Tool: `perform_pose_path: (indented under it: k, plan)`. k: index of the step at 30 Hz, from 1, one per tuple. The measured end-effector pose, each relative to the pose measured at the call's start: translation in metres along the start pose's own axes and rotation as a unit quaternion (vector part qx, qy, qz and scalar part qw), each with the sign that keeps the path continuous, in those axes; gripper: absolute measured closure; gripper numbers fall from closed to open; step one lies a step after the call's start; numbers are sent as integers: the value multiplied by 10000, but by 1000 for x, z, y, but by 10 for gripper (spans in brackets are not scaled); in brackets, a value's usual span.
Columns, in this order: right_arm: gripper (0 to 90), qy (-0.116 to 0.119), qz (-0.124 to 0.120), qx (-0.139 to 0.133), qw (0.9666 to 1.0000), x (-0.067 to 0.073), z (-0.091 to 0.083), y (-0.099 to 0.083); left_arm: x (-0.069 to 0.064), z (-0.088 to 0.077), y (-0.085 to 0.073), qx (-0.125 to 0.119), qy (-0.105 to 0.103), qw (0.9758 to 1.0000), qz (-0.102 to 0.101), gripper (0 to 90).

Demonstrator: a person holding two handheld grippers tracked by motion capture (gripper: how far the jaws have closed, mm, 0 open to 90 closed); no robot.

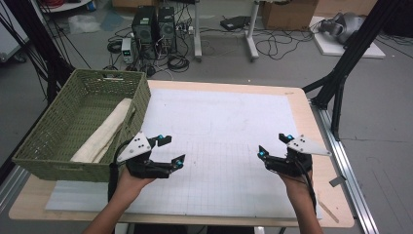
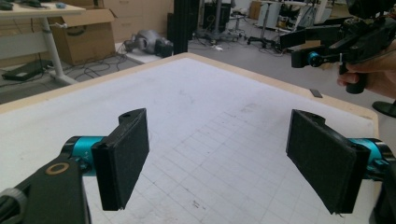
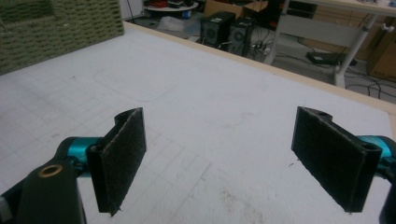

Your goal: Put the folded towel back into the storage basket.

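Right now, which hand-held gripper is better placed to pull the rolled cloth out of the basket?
Left, most likely. The left hand-held gripper hovers open right beside the green basket, whose rolled cloth lies along the near wall. The right hand-held gripper, also open, sits across the white mat.

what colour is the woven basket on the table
Olive green basket, clearest in the high view.
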State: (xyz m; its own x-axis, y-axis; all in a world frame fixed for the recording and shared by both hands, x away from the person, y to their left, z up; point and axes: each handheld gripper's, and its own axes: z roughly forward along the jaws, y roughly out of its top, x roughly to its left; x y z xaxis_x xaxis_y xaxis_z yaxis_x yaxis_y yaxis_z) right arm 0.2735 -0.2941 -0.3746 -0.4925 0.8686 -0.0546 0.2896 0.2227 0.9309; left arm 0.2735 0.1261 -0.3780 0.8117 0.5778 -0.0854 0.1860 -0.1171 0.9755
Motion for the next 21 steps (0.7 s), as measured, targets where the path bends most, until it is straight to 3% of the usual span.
perform_pose_path:
  k: [11, 17, 21]
  plan:
    - [166, -147, 219, 21, 9997, -1, -8, -34, -4, 15, -23, 109, -44, 9999, -3, 216]
    - [166, -221, 223, 234, 9992, -4, -9, -49, -4, 21, -42, 233, 8, 9997, 34, 215]
    - [166, -306, 262, 366, 9985, -9, -6, -57, 1, 23, -51, 273, 60, 9996, -101, 213]
